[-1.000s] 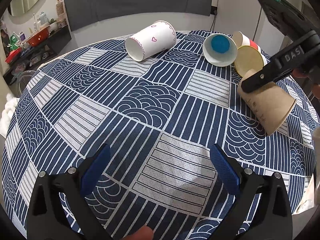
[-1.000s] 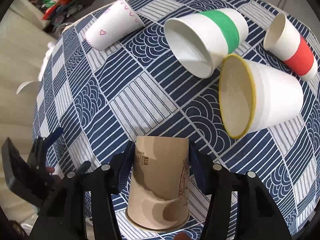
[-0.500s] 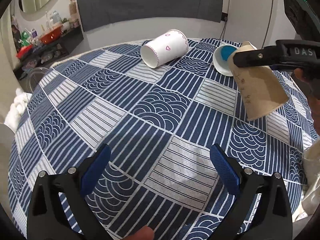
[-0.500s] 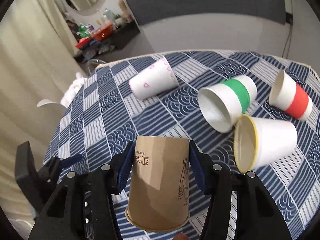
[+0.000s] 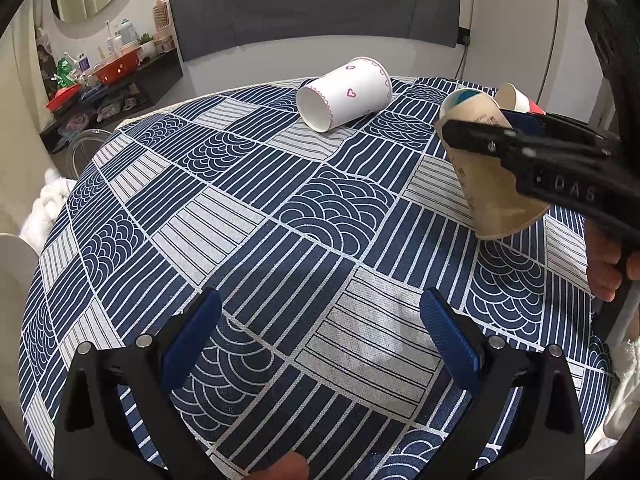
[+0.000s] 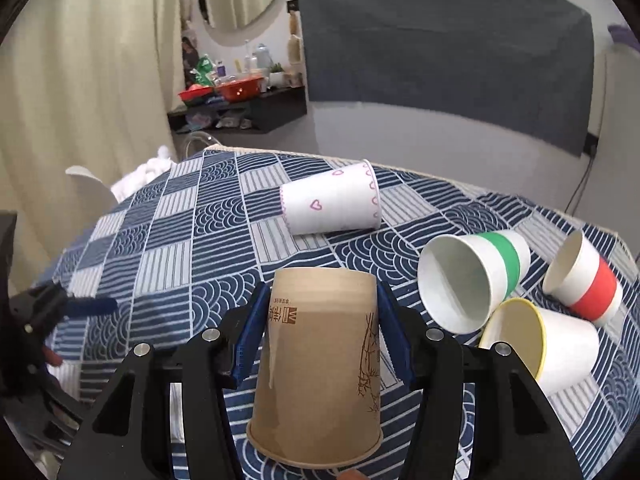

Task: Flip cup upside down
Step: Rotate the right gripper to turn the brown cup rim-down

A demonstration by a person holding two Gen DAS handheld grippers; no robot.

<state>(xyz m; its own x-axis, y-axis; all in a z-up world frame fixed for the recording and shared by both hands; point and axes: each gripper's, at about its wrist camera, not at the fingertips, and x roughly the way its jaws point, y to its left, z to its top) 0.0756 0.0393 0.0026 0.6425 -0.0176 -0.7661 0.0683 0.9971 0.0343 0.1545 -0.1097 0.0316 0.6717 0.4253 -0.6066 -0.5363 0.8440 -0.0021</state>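
Brown cup (image 6: 316, 364) clamped in right gripper (image 6: 320, 332), lifted off cloth (image 5: 248, 216), rim down toward the camera, axis near upright. Left gripper (image 5: 320, 340) spread, empty, well apart.

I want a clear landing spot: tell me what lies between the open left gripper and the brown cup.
Nothing but bare patterned tablecloth lies between the left gripper and the brown cup held by the right gripper; the left wrist view shows it.

brown paper cup (image 6: 320, 364) mouth-down between the right gripper (image 6: 322, 330) fingers (image 6: 251, 332), above the patterned tablecloth (image 6: 208, 248)
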